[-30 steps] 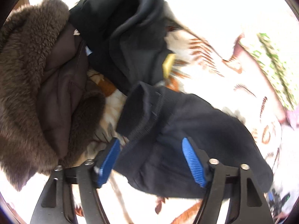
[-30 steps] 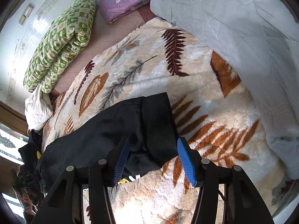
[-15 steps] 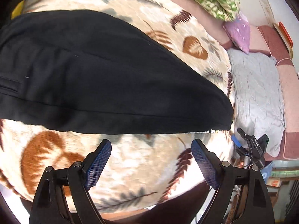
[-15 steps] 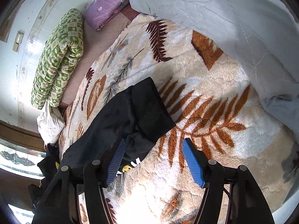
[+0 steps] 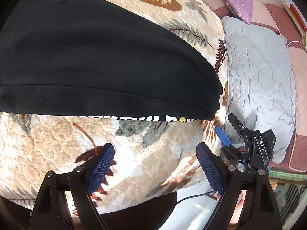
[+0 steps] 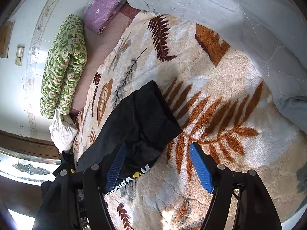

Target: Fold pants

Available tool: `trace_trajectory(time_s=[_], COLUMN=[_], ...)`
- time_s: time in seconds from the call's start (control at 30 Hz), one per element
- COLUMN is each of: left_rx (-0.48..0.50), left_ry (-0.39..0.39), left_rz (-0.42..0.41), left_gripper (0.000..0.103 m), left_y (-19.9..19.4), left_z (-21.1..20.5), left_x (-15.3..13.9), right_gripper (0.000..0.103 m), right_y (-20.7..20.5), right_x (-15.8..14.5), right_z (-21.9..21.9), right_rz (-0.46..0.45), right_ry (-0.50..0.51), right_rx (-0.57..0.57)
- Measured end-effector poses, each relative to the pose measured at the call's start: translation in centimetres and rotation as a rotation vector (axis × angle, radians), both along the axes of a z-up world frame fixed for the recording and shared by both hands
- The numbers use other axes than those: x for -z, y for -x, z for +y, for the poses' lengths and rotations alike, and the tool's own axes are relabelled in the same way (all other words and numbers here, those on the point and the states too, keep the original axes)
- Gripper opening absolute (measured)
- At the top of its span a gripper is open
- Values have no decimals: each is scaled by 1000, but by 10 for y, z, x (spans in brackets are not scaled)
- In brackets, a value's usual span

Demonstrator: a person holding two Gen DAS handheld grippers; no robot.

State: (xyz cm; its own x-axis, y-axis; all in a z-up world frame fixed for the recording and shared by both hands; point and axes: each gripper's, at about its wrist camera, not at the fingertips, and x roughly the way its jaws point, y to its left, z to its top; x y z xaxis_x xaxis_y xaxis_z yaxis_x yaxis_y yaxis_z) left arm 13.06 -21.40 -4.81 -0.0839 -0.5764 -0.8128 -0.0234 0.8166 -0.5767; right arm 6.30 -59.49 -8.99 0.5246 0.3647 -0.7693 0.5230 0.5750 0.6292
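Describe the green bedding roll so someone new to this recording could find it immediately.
Start in the right wrist view from the leaf-patterned blanket that covers the bed. Go to its far left side, where bare pinkish mattress meets the white wall: the green bedding roll lies there along the wall. Its green-and-cream checked print sets it apart from the purple flowered bundle beside it.

Pants (image 5: 96,57) lie on the blanket (image 5: 57,143), quilt (image 5: 259,76) beside.

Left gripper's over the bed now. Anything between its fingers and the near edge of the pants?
Only bare leaf-print blanket between the open left gripper and the black pants, seen in the left wrist view.
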Motion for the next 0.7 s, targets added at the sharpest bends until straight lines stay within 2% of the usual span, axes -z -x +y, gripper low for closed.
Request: trace_trajectory(time_s=[0.2,0.27,0.37,0.5,0.57,0.7], left_rx=[-29,-9,2,-70,-122,-159], left_ry=[-20,-47,-88,-138,-180,-355], left_rz=[29,10,-60,-123,-170,-266], left_gripper=[87,85,84,84,84,85], left_y=[13,15,10,-13,-30,-65], left_z=[-35,-41,-40,8,52,154], left_x=[17,14,6,-9,-20,-46], right_gripper=[73,73,73,73,73,73], right_y=[-6,-5,-8,-24,-38,-80], right_x=[4,2,-10,-28,-33,-38], right_z=[2,3,13,40,62,126], right_rz=[1,4,-20,-52,-71,-111], right_ry=[-23,-13,56,151,172,185], right_rx=[-29,-31,-80,-170,-230,-408])
